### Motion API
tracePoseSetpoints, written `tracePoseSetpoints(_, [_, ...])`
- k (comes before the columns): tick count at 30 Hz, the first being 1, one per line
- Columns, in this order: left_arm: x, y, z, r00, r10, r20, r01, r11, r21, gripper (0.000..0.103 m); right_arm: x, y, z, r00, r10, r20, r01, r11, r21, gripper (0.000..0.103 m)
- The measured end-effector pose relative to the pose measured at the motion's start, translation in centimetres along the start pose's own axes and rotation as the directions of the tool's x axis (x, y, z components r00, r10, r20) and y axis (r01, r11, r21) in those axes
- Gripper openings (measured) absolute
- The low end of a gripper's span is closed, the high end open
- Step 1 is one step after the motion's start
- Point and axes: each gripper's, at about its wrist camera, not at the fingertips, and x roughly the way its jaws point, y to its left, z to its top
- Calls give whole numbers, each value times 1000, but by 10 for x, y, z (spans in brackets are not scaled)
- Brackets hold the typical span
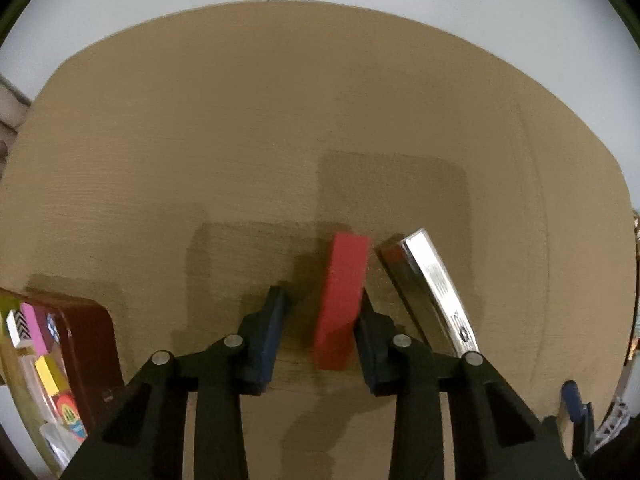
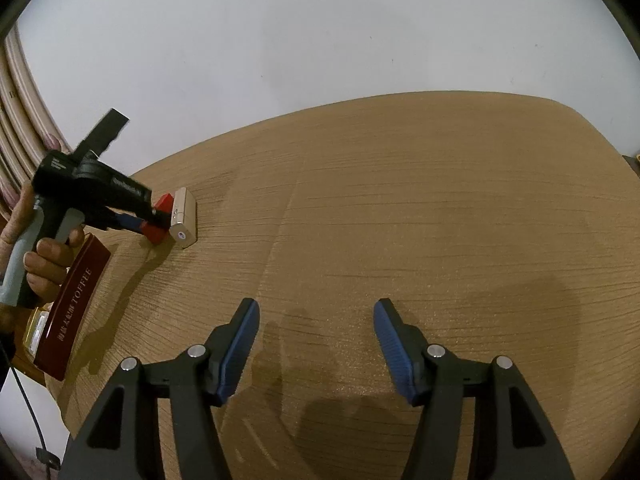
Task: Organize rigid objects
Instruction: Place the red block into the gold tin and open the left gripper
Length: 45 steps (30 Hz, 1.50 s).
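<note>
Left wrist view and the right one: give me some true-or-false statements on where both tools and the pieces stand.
1. The red block sits between the left tool's fingers. True.
2. The right tool holds the metal bar. False: it is open over the bare table.
3. The metal bar lies beside the red block. True.
4. The dark red tin is empty. False: coloured pieces lie in it.

Red block [image 1: 342, 300]: flat rectangular slab, matte, standing on edge on tabletop, leaning slightly. Silver/gold metallic box [image 1: 434, 284]: shiny, oblong w/ small print, also on edge, just beside the block on its right in left-wrist view; whether they touch, can't tell. Dark red TOFFEE tin [image 2: 74, 308] near table's edge, colourful pcs inside.
</note>
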Motion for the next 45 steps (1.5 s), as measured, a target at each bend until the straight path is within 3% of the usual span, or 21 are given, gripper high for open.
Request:
tracePoseSetpoints(3, [3, -8, 1, 1000, -3, 12, 3, 1000, 31, 12, 1, 1, 0, 1000, 5, -3, -5, 1000, -4, 66])
tracePoseSetpoints(10, [-36, 11, -30, 997, -6, 72, 1, 998, 69, 12, 0, 1, -1, 1000, 10, -2, -10, 1000, 4, 66])
tracePoseSetpoints(15, [-98, 61, -80, 992, 5, 128, -16, 996, 86, 12, 0, 1, -2, 1000, 9, -3, -9, 1000, 3, 66])
tracePoseSetpoints(19, [-120, 129, -121, 999, -3, 50, 0, 998, 64, 12, 0, 3, -1, 1000, -2, -5, 2, 1000, -3, 66])
tracePoseSetpoints(22, [-122, 165, -168, 998, 58, 25, -59, 997, 52, 12, 3, 6, -1, 1000, -12, -10, 12, 1000, -13, 66])
tracePoseSetpoints(24, [-110, 192, -182, 1000, 22, -19, -22, 999, 24, 12, 3, 8, 0, 1000, -17, -12, 17, 1000, -19, 67])
tracePoseSetpoints(28, [-88, 202, -198, 998, -20, -64, 20, 1000, -1, 12, 5, 13, -1, 999, -35, -17, 34, 999, -35, 68])
tracePoseSetpoints(32, [-70, 201, -195, 994, -85, -73, 85, 996, 1, 12, 9, 20, -1, 998, -58, -24, 57, 997, -58, 69])
tracePoseSetpoints(37, [-57, 183, -185, 994, -92, -60, 93, 996, 14, 16, 13, 29, -1, 997, -76, -29, 73, 994, -77, 70])
tracePoseSetpoints(39, [-61, 187, -189, 996, -77, -40, 77, 997, -1, 24, 15, 30, -1, 996, -80, -31, 77, 994, -81, 70])
tracePoseSetpoints(41, [-72, 195, -190, 1000, 2, 12, -2, 1000, -3, 35, 17, 33, -1, 996, -85, -32, 82, 993, -87, 71])
tracePoseSetpoints(43, [-84, 200, -192, 992, 103, 70, -103, 995, -5, 38, 20, 35, 0, 996, -88, -34, 85, 992, -92, 71])
tracePoseSetpoints(45, [-90, 203, -193, 985, 147, 90, -147, 989, -8, 38, 21, 36, -1, 995, -87, -36, 84, 992, -98, 73])
